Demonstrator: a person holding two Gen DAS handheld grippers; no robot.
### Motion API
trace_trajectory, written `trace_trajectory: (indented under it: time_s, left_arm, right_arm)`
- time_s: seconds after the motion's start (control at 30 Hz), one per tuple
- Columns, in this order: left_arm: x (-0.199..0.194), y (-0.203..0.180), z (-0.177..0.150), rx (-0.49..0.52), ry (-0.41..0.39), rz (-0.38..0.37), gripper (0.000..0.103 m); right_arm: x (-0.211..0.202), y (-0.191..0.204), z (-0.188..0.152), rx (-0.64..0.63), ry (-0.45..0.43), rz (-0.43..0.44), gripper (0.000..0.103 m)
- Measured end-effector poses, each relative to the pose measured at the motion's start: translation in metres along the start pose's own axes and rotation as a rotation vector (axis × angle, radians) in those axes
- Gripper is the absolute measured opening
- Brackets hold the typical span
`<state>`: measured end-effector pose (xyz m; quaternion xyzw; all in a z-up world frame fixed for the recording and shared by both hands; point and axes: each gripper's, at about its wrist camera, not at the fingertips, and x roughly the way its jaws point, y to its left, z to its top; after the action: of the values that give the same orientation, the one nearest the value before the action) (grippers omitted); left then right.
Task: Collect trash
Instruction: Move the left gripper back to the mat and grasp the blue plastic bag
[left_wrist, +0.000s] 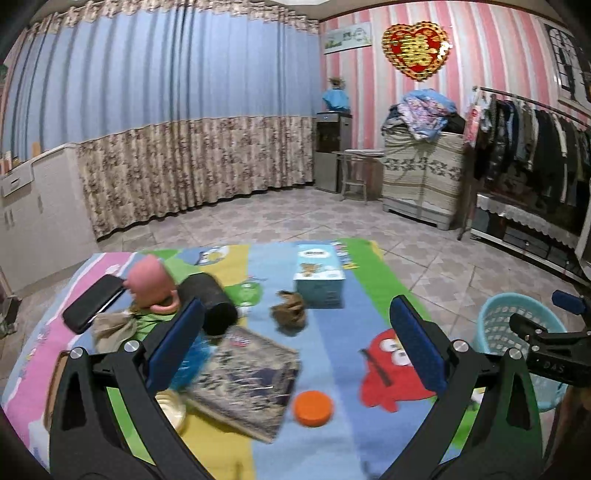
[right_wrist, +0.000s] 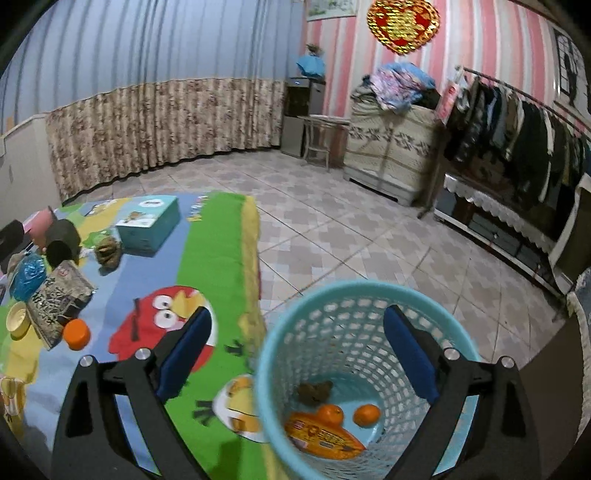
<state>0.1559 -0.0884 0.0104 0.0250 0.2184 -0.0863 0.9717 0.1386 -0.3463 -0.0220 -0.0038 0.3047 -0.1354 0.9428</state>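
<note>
My right gripper (right_wrist: 298, 314) hangs open over the near-left rim of a light blue mesh basket (right_wrist: 354, 286) with nothing between its pads. In the basket lie two oranges (right_wrist: 330, 413), an orange wrapper (right_wrist: 325, 437) and a brown wad (right_wrist: 314, 392). My left gripper (left_wrist: 297, 306) is open and empty above the cartoon play mat (left_wrist: 332, 350). On the mat ahead of it lie a brown crumpled wad (left_wrist: 290, 312), an orange lid (left_wrist: 313, 408), a printed packet (left_wrist: 245, 380) and a blue crinkled bag (left_wrist: 192, 365), partly hidden by the left finger.
A tissue box (left_wrist: 320, 275), a black cylinder (left_wrist: 214, 302), a pink cup (left_wrist: 151, 284), a black case (left_wrist: 94, 302) and a pale bowl (left_wrist: 171, 408) also sit on the mat. The basket (left_wrist: 495, 321) stands on tiled floor off the mat's right edge. A clothes rack (left_wrist: 535, 147) lines the right wall.
</note>
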Motion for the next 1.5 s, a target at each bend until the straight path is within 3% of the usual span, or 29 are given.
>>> trace_trajectory:
  time_s: [0.43,0.63,0.93,1.27,1.37,1.47,1.5]
  left_arm:
    - [0.012,0.098,-0.035,-0.054,0.098,0.153,0.097]
    - [0.022,0.128,-0.05,-0.038,0.151,0.206,0.097]
    - [0.046,0.142,-0.062,-0.053,0.231,0.16,0.097]
    - [0.076,0.125,-0.045,-0.015,0.24,0.11,0.096]
    - [0.082,0.119,-0.043,0.012,0.234,0.081,0.08]
    - [0.093,0.119,-0.044,0.011,0.273,0.055,0.052]
    - [0.096,0.121,-0.045,0.003,0.289,0.041,0.037]
  right_arm:
    - [0.023,0.051,-0.014,0.035,0.063,0.143,0.092]
    - [0.039,0.068,-0.02,0.041,0.099,0.152,0.092]
    - [0.048,0.08,-0.023,0.023,0.12,0.155,0.092]
    - [0.043,0.1,-0.025,-0.008,0.127,0.177,0.092]
    - [0.044,0.108,-0.028,-0.005,0.143,0.209,0.092]
    - [0.044,0.124,-0.031,-0.035,0.153,0.229,0.092]
    - [0.044,0.128,-0.032,-0.042,0.157,0.233,0.092]
